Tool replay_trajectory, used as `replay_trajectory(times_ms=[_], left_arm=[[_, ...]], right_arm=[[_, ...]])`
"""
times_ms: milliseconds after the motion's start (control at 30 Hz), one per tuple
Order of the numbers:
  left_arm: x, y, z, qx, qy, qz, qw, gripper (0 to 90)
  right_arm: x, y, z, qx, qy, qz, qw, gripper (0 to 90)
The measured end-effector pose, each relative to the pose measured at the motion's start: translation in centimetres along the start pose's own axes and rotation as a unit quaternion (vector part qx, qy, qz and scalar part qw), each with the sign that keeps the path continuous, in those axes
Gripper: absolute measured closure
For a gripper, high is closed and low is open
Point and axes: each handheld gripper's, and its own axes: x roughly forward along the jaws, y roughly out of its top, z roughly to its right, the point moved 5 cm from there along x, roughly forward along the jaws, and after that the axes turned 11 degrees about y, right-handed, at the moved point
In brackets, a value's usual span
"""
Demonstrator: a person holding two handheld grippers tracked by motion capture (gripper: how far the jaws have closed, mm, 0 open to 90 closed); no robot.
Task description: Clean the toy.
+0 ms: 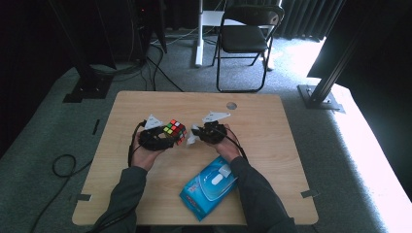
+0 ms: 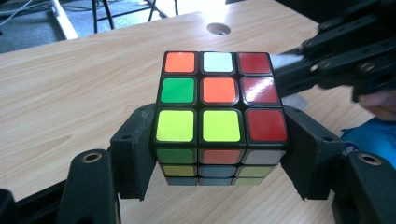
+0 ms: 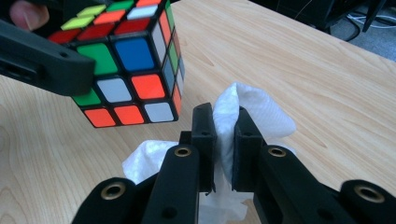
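**Mia:** While the person sits at the wooden table (image 1: 145, 104), what is each hand holding?

**Ben:** Look at the high view. The left gripper (image 1: 171, 138) has a puzzle cube (image 1: 175, 131) between its jaws. The jaws press on two sides of the cube, one on each side. The cube is held up off the table, close to the middle of it.

**Mia:** And the other one?

**Ben:** The right gripper (image 1: 193, 134) is just beside the cube, at about 3 o'clock from it. Its jaws are almost closed, and they pinch a white wipe (image 1: 191, 140). The wipe sticks out above and below the jaws.

**Mia:** Does the wipe touch the cube?

**Ben:** In the right gripper view the wipe (image 3: 254, 114) is very near the cube (image 3: 133, 70), down at about 4 o'clock from it. There is a small gap there, so I think they are apart.

**Mia:** What colours are on top of the cube?

**Ben:** In the left gripper view the cube (image 2: 219, 95) shows orange, white, red, green and yellow squares.

**Mia:** Anything else on the table?

**Ben:** A blue pack of wipes (image 1: 206, 187) lies at about 5 o'clock from the cube, near the front edge. A black folding chair (image 1: 245, 36) stands far behind the table, at 12 o'clock.
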Motion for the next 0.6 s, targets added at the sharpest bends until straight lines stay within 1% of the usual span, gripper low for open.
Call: replay_trajectory(times_ms=[67, 133, 233, 467, 600], left_arm=[[0.0, -0.1, -0.1, 0.000, 0.001, -0.001, 1.0000, 34.4], [0.1, -0.3, -0.4, 0.001, 0.006, -0.004, 1.0000, 34.4], [0.1, -0.5, -0.6, -0.003, 0.009, -0.005, 0.9999, 34.4], [0.3, -1.1, -0.9, -0.003, 0.013, -0.009, 0.9999, 34.4], [0.5, -1.7, -1.2, 0.000, 0.022, -0.015, 0.9996, 34.4]], right_arm=[[-0.1, 0.0, 0.0, 0.000, -0.001, 0.002, 1.0000, 82.9], [-0.2, 0.1, 0.1, -0.002, -0.002, 0.005, 1.0000, 82.9], [-0.4, 0.2, 0.1, -0.003, -0.002, 0.007, 1.0000, 82.9], [-0.5, 0.3, 0.2, -0.005, -0.003, 0.007, 1.0000, 82.8], [-0.6, 0.2, 0.3, -0.004, -0.005, 0.002, 1.0000, 82.6]])
